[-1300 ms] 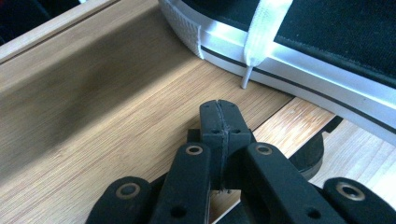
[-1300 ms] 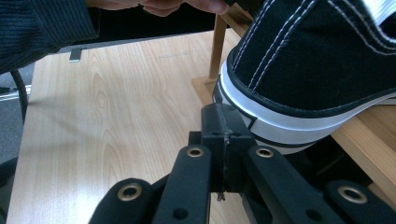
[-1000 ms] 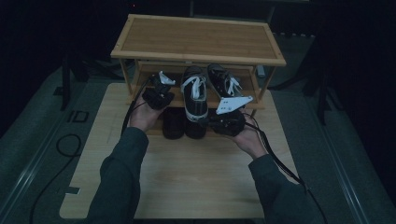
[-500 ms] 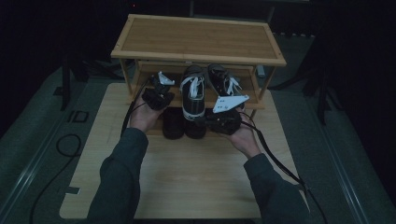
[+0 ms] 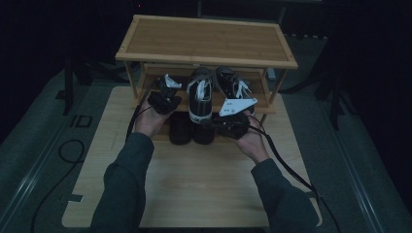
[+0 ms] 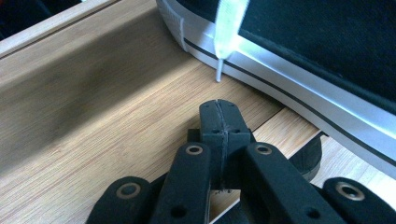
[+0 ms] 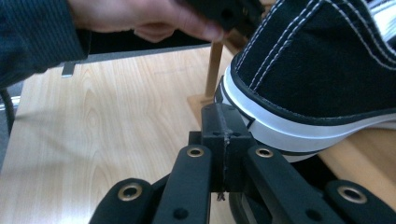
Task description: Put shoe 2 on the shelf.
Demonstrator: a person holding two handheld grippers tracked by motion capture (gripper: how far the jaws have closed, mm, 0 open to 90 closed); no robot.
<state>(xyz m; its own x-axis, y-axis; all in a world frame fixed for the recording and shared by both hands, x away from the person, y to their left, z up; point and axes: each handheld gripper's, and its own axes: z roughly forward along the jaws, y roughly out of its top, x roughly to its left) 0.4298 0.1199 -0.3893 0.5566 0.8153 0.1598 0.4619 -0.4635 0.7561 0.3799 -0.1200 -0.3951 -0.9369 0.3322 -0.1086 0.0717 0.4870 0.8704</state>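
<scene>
A black sneaker (image 5: 200, 96) with white laces and a white sole juts forward off the lower shelf of a bamboo shoe rack (image 5: 206, 41). A second black sneaker (image 5: 233, 83) sits to its right on the same shelf. My left gripper (image 5: 167, 92) hovers over the shelf left of the first sneaker. In the left gripper view its jaws (image 6: 218, 109) are shut and empty, just short of the sneaker's white sole (image 6: 299, 88) and a dangling lace tip (image 6: 223, 46). My right gripper (image 5: 211, 122) is shut with nothing in it, its tips (image 7: 223, 116) at the sneaker's white sole edge (image 7: 289, 128).
Two dark shoes (image 5: 180, 128) stand on the light wooden table (image 5: 194, 189) under the jutting sneaker. The rack's posts (image 7: 214, 65) and top board close in the space above. Cables (image 5: 286, 165) trail from both grippers across the table.
My right hand has drifted a little to the left, closer to the front of the jutting sneaker. The left hand has kept still.
</scene>
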